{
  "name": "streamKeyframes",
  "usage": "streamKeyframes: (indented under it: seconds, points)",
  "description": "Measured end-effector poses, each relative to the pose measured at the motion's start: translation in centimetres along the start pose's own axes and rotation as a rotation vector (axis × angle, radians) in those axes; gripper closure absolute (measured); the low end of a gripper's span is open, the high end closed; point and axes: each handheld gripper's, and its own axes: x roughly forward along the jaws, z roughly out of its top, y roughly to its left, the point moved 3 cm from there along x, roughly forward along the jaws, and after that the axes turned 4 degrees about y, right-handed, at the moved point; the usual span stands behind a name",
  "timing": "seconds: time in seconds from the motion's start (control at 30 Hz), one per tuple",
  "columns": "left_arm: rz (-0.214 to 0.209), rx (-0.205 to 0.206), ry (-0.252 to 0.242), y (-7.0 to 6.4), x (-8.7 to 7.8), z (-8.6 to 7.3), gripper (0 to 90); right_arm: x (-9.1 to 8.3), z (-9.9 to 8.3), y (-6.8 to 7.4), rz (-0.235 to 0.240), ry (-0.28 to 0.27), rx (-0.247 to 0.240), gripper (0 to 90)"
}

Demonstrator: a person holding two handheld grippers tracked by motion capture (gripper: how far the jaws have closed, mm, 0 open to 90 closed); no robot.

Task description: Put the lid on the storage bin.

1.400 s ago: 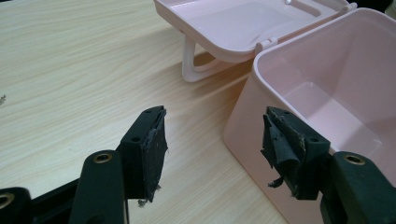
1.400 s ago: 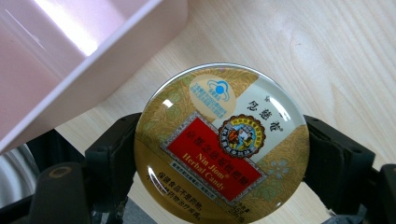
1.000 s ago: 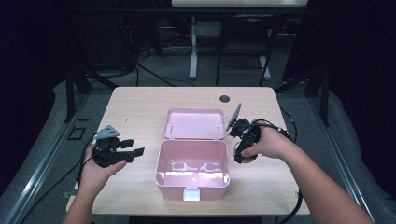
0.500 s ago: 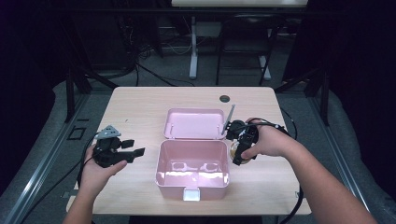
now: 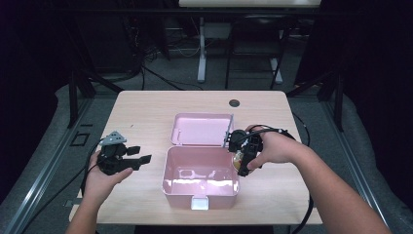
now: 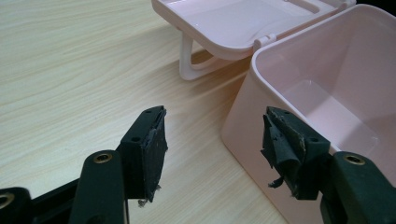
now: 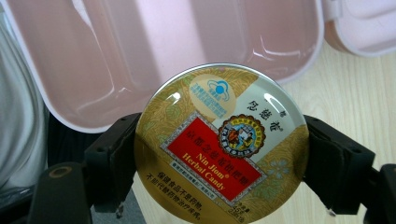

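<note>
— Gold-coloured and round, the candy tin (image 7: 219, 140) sat pinched between the right gripper (image 7: 219, 149)'s two black pads, one on each side of its rim. Why hold it by the edge like that?

— Probably so its flat face stayed clear and it could drop level into the pink box (image 5: 200, 180). In the right gripper view the box's hollow lay just beyond the fingertips, so the tin hung at the rim on that side rather than inside.

— And the lid (image 5: 200, 129)?

— Swung fully back, lying flat on the wooden table (image 5: 146, 112) past the box, which left the opening free above.

— What about the left gripper (image 5: 127, 162)?

— Its fingers (image 6: 149, 140) were spread apart with nothing between them. One pad sat over bare table, the other just beside the box's outer wall (image 6: 243, 130); whether it touched I couldn't tell. My guess is it waited there to steady the box if the tin nudged it.
</note>
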Motion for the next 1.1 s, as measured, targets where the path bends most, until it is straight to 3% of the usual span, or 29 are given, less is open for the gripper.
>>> streamKeyframes:
  seconds: [1.1]
  points:
    - [-0.002, 0.0, -0.002, 0.0, 0.0, 0.0, 39.8, 1.0, 4.7, 2.4, 0.012, 0.01, -0.122, 19.6]
